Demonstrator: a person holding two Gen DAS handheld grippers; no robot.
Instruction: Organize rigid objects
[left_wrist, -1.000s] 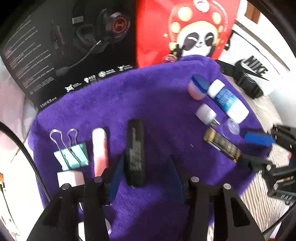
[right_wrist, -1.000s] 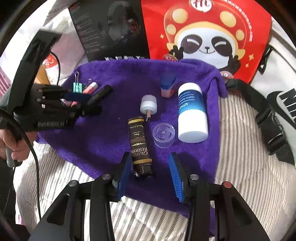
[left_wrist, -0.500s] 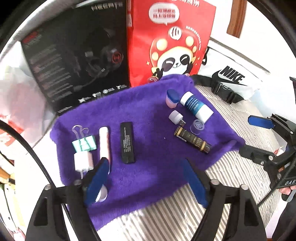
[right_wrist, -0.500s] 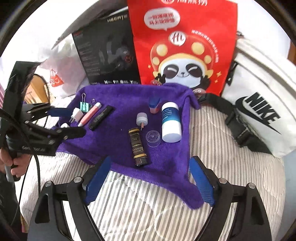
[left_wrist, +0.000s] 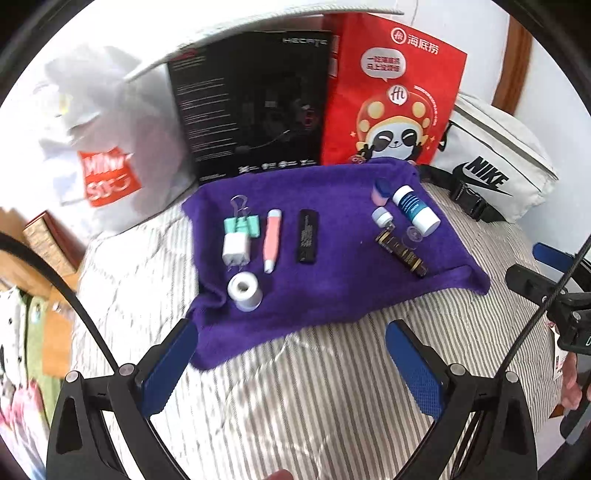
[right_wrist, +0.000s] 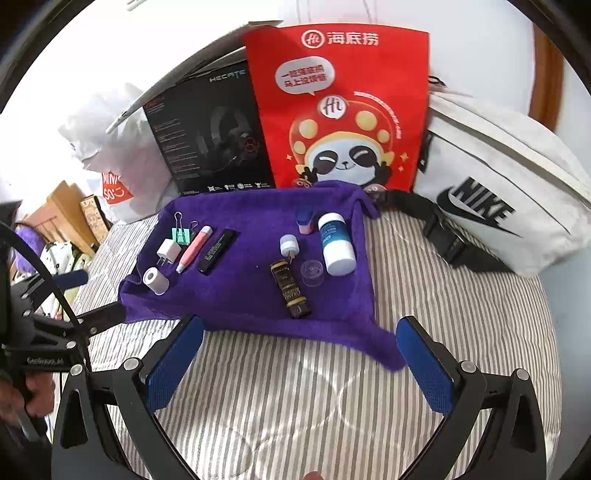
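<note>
A purple cloth (left_wrist: 332, 288) lies on striped bedding. On its left side lie a green binder clip (left_wrist: 242, 225), a white plug (left_wrist: 236, 251), a pink tube (left_wrist: 272, 240), a black stick (left_wrist: 307, 236) and a white tape roll (left_wrist: 244, 290). On its right side are a blue-and-white bottle (right_wrist: 336, 243), a pink jar (right_wrist: 306, 221), a small white cap (right_wrist: 289, 245), a clear cap (right_wrist: 312, 272) and a black-gold tube (right_wrist: 290, 288). My left gripper (left_wrist: 291, 332) and right gripper (right_wrist: 300, 325) hover over the cloth's near edge. Their jaws are opening wide, with nothing between them.
A black headset box (right_wrist: 210, 147), a red panda bag (right_wrist: 340, 110) and a white Nike bag (right_wrist: 498, 206) stand behind the cloth. A white plastic bag (left_wrist: 99, 155) is at the back left. Striped bedding (right_wrist: 295, 406) fills the foreground.
Both grippers rose and drew back from the cloth while their jaws spread. The left one had the black stick between its jaws and the right one the black-gold tube. Both items stay lying on the cloth.
</note>
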